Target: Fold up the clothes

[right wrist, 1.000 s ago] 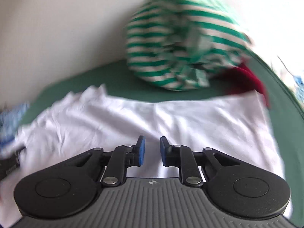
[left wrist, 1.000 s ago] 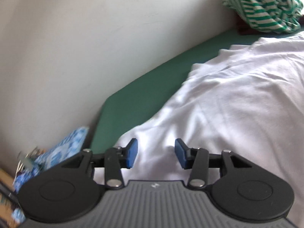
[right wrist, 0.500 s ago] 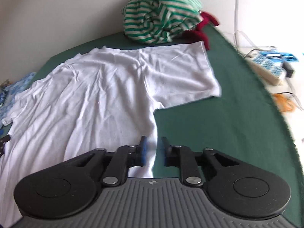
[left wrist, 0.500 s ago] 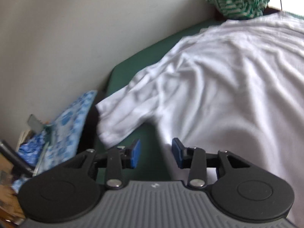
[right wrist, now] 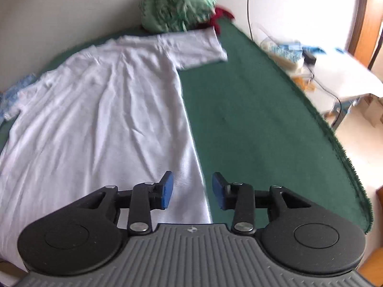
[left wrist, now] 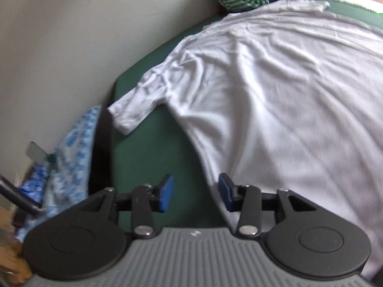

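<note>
White cotton: the shirt (right wrist: 100,119) is spread flat on the green cloth (right wrist: 251,131), filling the left of the right wrist view. Both views now take in the whole shirt, sleeves included, where a second ago only its upper part was seen. The right gripper (right wrist: 192,187) has just been opening; nothing is between its pads. The left gripper (left wrist: 196,190) stands apart, empty, over the side edge. Spreading is judged done, folding not begun. Bare cloth is seen lower right.
</note>
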Action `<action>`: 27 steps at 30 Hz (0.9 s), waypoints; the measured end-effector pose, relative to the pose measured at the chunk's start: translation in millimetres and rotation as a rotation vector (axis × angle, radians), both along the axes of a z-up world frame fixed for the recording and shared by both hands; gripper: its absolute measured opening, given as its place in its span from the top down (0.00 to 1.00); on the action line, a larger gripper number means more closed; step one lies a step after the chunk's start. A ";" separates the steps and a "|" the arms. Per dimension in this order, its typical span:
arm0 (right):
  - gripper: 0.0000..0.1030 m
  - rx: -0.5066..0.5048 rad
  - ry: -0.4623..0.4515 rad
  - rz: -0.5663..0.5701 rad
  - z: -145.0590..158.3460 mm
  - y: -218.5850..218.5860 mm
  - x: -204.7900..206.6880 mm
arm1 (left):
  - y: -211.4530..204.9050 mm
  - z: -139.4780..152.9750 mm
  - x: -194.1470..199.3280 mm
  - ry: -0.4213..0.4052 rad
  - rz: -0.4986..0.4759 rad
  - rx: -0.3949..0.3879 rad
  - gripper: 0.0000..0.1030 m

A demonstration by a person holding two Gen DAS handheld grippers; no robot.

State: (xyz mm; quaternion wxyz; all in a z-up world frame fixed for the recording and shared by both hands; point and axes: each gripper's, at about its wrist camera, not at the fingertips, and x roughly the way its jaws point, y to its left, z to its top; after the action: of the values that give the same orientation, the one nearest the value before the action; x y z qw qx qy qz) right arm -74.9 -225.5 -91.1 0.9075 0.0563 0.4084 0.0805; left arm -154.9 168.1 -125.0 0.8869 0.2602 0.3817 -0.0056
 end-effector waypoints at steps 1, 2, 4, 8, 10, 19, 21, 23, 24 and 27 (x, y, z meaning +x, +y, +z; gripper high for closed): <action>0.61 0.052 -0.014 0.030 0.4 5.7 -2.0 | -0.7 3.2 -2.8 0.001 0.016 -0.022 0.55; 0.61 0.104 -0.028 0.061 0.9 11.4 -4.0 | -1.9 6.6 -5.6 0.000 0.032 -0.046 0.55; 0.60 0.135 -0.017 0.115 -5.9 21.3 -4.7 | -14.7 5.7 -15.6 -0.007 0.037 -0.038 0.54; 0.64 0.115 0.001 0.173 -23.1 25.0 -12.0 | -28.7 -4.8 -43.5 -0.031 0.116 0.026 0.47; 0.64 0.049 -0.023 0.172 -23.9 12.1 -27.5 | -26.6 -5.1 -60.7 -0.043 0.171 0.044 0.45; 0.62 -0.104 -0.179 0.244 -37.4 -6.2 -90.4 | -35.4 -9.6 -105.2 -0.095 0.394 0.116 0.40; 0.62 -0.095 -0.207 0.245 -40.7 -8.2 -92.6 | -43.6 -5.0 -107.9 -0.113 0.425 0.105 0.43; 0.61 -0.093 -0.214 0.257 -41.1 -9.5 -89.3 | -52.5 6.2 -110.4 -0.155 0.443 0.069 0.43; 0.61 -0.091 -0.216 0.265 -40.9 -10.1 -88.9 | -52.4 12.7 -106.5 -0.171 0.442 0.035 0.42; 0.60 -0.093 -0.229 0.287 -42.2 -9.6 -91.0 | -49.2 32.6 -91.6 -0.218 0.431 -0.077 0.38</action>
State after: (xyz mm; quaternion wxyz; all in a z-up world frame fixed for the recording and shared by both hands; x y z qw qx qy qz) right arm -165.9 -235.2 -133.3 0.9288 -0.0541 0.3096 0.1961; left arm -246.5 118.8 -92.4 0.9129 0.1379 0.3297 0.1972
